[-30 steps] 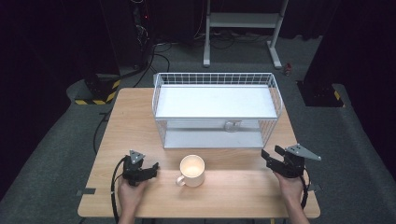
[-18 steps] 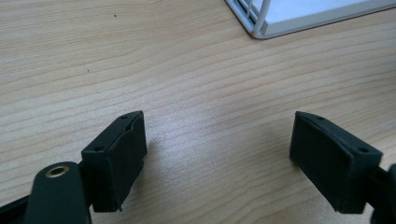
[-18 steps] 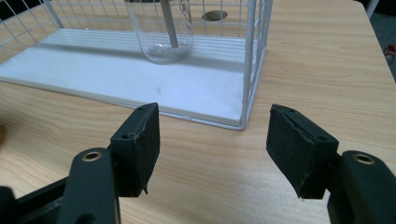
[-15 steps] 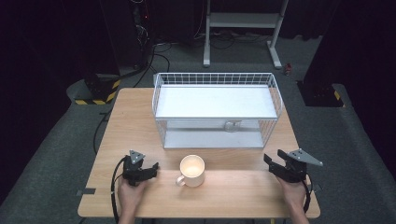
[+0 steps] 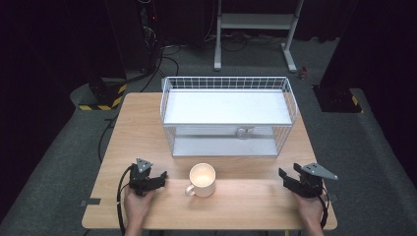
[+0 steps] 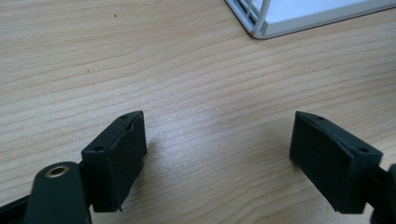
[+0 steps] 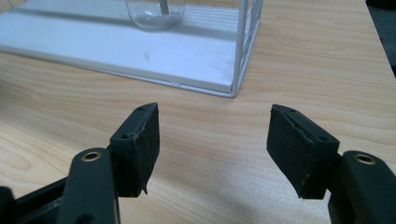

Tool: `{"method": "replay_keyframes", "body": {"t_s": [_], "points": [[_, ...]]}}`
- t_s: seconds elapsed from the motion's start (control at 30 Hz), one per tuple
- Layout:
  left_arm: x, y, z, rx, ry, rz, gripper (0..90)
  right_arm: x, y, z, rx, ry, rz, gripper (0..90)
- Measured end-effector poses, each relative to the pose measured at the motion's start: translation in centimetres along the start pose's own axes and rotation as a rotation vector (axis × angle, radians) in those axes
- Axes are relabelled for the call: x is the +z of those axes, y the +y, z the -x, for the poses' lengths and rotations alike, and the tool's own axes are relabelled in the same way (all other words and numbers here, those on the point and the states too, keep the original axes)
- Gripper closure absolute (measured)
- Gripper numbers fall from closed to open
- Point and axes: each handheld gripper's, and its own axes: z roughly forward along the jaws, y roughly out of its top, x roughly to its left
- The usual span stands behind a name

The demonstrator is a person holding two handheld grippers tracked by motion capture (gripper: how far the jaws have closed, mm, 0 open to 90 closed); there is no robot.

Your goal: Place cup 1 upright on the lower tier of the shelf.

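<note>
Mug sits untouched on the bench between both grippers, left and right; nothing has shifted, fingers open and empty, no reach begun.

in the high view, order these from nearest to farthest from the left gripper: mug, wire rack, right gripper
1. mug, just to the right of the left gripper, near the table's front.
2. wire rack, farther back, mid-table.
3. right gripper, at the table's far right edge.

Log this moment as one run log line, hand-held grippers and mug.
left hand-held gripper: open, empty | right hand-held gripper: open, empty | mug: upright between them, untouched | wire rack: behind mug
</note>
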Motion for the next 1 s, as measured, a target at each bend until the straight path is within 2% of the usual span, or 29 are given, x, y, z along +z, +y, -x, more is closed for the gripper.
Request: {"method": "replay_keyframes", "body": {"t_s": [0.43,0.7,0.8,0.9,1.0], "points": [[0.0,0.0,0.0,0.002,0.004,-0.002,18.9,0.2,-1.0,-0.6,-0.062,-0.032,-0.054,33.7],[0.0,0.0,0.1,-0.002,0.002,-0.001,18.5,0.9,-1.7,-0.9,-0.096,-0.036,-0.132,33.3],[0.0,0.0,0.1,-0.004,0.002,-0.005,18.3,1.4,-1.9,-0.9,-0.11,-0.026,-0.153,32.5],[0.0,0.0,0.2,-0.012,0.016,-0.004,18.3,1.9,-2.0,-1.1,-0.104,-0.011,-0.185,31.5],[0.0,0.1,0.3,-0.015,0.024,-0.006,18.1,2.3,-1.7,-1.2,-0.097,0.015,-0.195,28.1]]}}
